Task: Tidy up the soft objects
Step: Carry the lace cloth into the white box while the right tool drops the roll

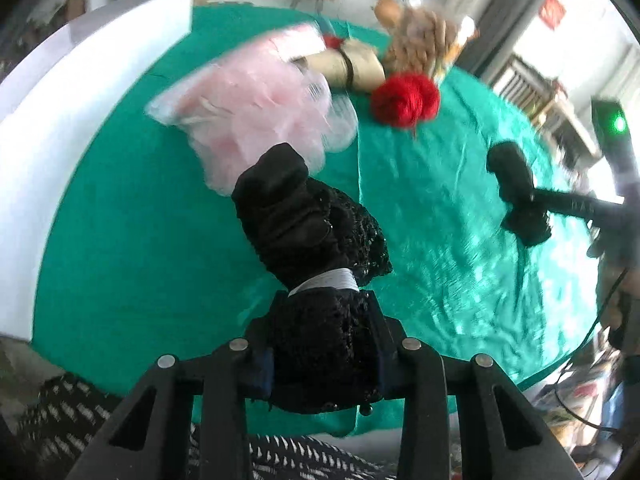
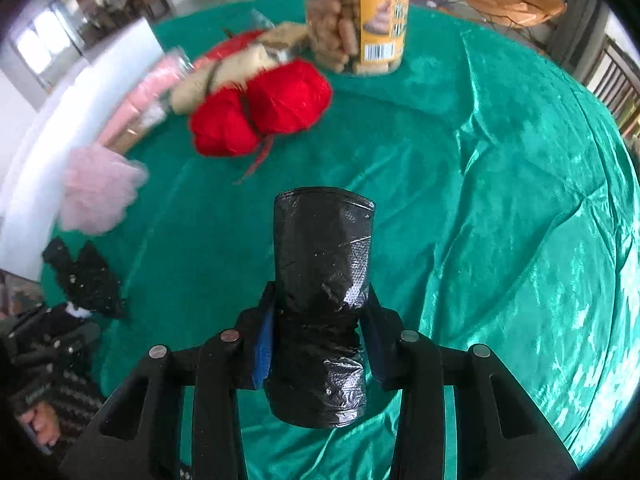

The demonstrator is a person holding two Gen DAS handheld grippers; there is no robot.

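Note:
My left gripper (image 1: 324,312) is shut on a bundle of black lace fabric (image 1: 308,220) with a white band, held above the green cloth. My right gripper (image 2: 322,308) is shut on a roll of black plastic bags (image 2: 324,264), also lifted over the cloth; the same roll (image 1: 516,196) shows at the right of the left wrist view. A pink mesh puff (image 1: 256,120) lies beyond the lace. Red yarn balls (image 1: 404,100) and beige yarn (image 1: 356,64) sit further back. In the right wrist view the red yarn (image 2: 264,108) is far left of centre, the puff (image 2: 98,188) at left.
A green satin cloth (image 2: 500,200) covers the round table. A clear jar of corks (image 2: 356,16) stands at the back. A white board (image 1: 60,112) lies along the table's left side. Pink rolls (image 2: 140,96) rest beside the beige yarn. A person's patterned sleeve (image 2: 52,380) shows at lower left.

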